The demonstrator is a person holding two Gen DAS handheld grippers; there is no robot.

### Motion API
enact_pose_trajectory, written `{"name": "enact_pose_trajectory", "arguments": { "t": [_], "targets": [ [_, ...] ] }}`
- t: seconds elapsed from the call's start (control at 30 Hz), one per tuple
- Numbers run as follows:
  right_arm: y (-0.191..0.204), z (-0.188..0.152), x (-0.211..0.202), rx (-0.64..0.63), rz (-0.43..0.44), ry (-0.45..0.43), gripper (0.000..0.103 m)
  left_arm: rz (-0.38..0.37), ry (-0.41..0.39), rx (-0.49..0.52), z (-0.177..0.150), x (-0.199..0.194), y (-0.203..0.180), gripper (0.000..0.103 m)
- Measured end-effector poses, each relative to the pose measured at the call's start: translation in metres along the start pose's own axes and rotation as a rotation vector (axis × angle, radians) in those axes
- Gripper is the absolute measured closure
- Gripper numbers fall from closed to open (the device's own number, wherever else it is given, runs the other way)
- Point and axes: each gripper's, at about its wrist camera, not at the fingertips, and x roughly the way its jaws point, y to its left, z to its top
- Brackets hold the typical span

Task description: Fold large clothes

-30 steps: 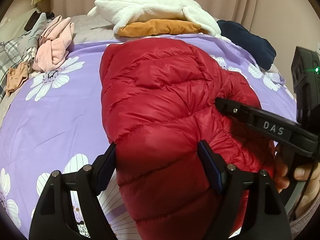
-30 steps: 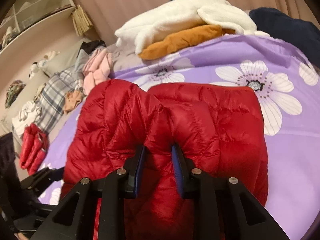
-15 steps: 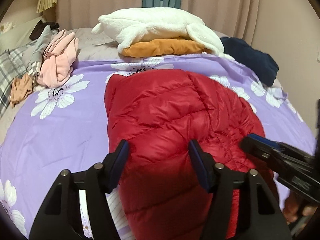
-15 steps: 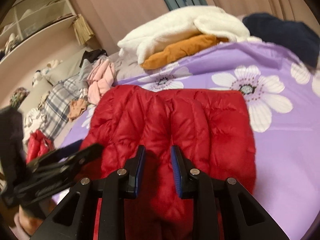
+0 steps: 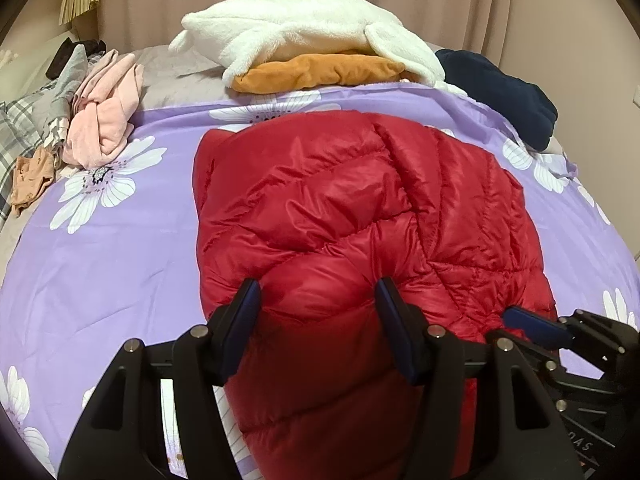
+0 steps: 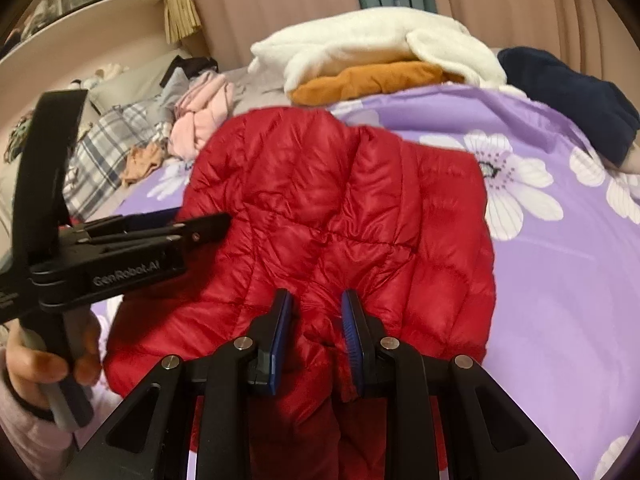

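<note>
A red quilted down jacket (image 5: 360, 220) lies folded over on the purple flowered bed cover (image 5: 100, 248); it also shows in the right wrist view (image 6: 340, 208). My left gripper (image 5: 316, 292) is open, its jaws wide apart over the jacket's near end. My right gripper (image 6: 316, 300) is shut on a bunched fold of the jacket at its near edge. The right gripper also shows at the lower right of the left wrist view (image 5: 532, 324), and the left gripper shows at the left of the right wrist view (image 6: 200, 228).
A white fleece (image 5: 304, 32) on an orange garment (image 5: 316, 72) lies at the far edge of the bed. A navy garment (image 5: 500, 92) is at the far right, pink clothes (image 5: 104, 116) and plaid cloth (image 6: 108, 148) at the left. Curtains hang behind.
Both grippers have pulled back toward me. The jacket's near part has been drawn along by the right gripper. The left gripper stays open, the right one stays clamped.
</note>
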Motion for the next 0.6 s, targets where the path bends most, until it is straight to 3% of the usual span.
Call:
{"name": "enact_pose_trajectory", "arguments": {
  "t": [0.3, 0.6],
  "targets": [
    [-0.004, -0.005, 0.002, 0.032, 0.028, 0.007, 0.078, 0.008, 0.005, -0.007, -0.001, -0.002, -0.002, 0.041],
    [-0.005, -0.006, -0.004, 0.074, 0.043, 0.002, 0.078, -0.002, 0.001, -0.024, -0.017, -0.037, -0.002, 0.043]
  ]
}}
